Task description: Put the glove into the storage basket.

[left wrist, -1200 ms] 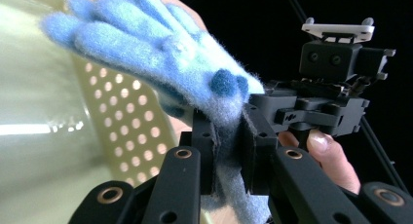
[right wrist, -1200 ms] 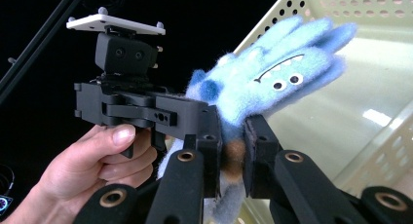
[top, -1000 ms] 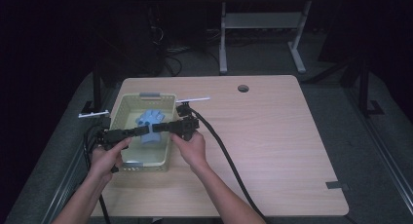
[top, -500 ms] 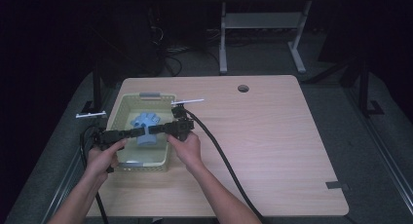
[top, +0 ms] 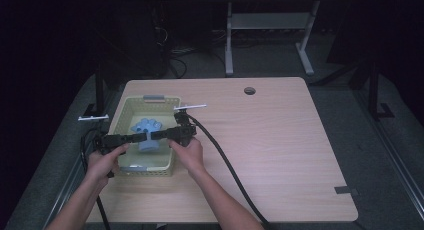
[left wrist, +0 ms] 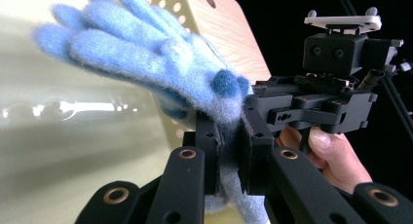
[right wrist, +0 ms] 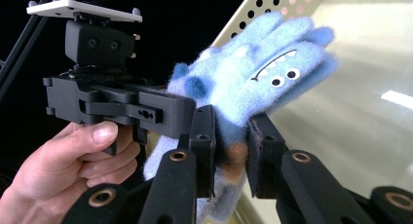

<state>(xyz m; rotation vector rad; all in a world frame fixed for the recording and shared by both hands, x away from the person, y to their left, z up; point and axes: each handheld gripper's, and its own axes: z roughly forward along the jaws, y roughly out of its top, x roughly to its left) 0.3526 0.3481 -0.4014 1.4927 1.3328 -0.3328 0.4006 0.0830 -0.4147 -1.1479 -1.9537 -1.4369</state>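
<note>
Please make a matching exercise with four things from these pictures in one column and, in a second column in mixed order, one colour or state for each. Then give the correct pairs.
Things:
1. glove
2. basket
3. left gripper
4. table

Colours or states:
A. pale yellow-green, with walls full of small holes
B. light wood top with a round hole near the far edge
C. fuzzy blue, with a face of eyes and teeth on one side
D. black, jaws clamped on the cuff

Pairs: 1-C, 2-A, 3-D, 4-B
</note>
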